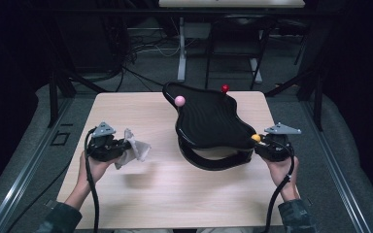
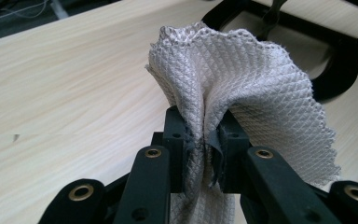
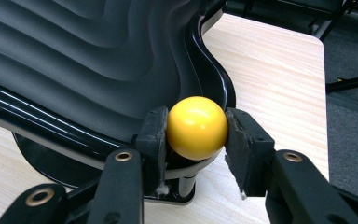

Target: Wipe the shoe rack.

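A glossy black wavy tray (image 1: 209,119) stands raised on a black base in the middle of the wooden table (image 1: 141,194). It carries a pink knob (image 1: 179,101), a red knob (image 1: 225,88) and a yellow knob (image 1: 256,138) on its rim. My right gripper (image 1: 262,144) at the tray's near right corner is shut on the yellow knob (image 3: 197,127), one pad on each side. My left gripper (image 1: 121,148) is at the left of the table, shut on a bunched white waffle-weave cloth (image 2: 242,98) that fans out beyond the pads (image 2: 175,135). In the high view the cloth (image 1: 136,149) hangs just above the table.
Table edges lie close behind both hands. Beyond the far edge stand a white desk leg (image 1: 181,48), black frame legs and cables on a grey floor. Bare wood spreads between the left gripper and the tray's base (image 2: 340,70).
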Demonstrator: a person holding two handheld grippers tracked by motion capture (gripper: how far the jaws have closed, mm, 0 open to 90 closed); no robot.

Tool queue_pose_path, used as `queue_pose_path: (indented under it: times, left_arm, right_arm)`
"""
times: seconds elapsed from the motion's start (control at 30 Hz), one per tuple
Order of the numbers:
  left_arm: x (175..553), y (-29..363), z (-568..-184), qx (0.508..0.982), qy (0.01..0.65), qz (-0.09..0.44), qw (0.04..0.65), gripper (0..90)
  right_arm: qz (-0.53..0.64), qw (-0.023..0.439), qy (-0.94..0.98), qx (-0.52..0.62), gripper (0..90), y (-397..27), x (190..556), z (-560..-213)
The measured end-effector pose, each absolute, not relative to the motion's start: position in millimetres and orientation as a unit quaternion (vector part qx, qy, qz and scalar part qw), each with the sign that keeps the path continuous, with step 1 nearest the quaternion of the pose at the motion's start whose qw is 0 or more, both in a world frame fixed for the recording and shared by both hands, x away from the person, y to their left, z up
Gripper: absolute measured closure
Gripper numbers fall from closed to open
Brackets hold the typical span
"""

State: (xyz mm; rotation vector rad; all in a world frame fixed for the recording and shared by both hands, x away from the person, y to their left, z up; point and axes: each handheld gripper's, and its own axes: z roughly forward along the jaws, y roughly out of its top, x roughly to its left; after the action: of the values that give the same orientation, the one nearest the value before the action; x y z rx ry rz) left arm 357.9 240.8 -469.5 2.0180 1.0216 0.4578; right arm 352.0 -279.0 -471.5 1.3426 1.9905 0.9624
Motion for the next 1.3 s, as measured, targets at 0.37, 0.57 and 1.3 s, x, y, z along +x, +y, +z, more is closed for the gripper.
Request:
queue_pose_path:
  times: [0.37,0.57,1.3]
  left_arm:
    - [337,289,-496,0.792,0.454,0.160,0.375,76.8]
    - [336,307,-524,0.790,0.487,0.127,0.350,74.6]
    - [327,322,-486,0.771,0.484,0.140,0.389,15.3]
  right_arm:
    - [0.356,0.274,0.741,0.500,59.8,-279,352,-471]
    - [0.357,0.287,0.733,0.504,59.8,-277,352,-472]
    - [0.354,0.274,0.741,0.501,59.8,-278,352,-471]
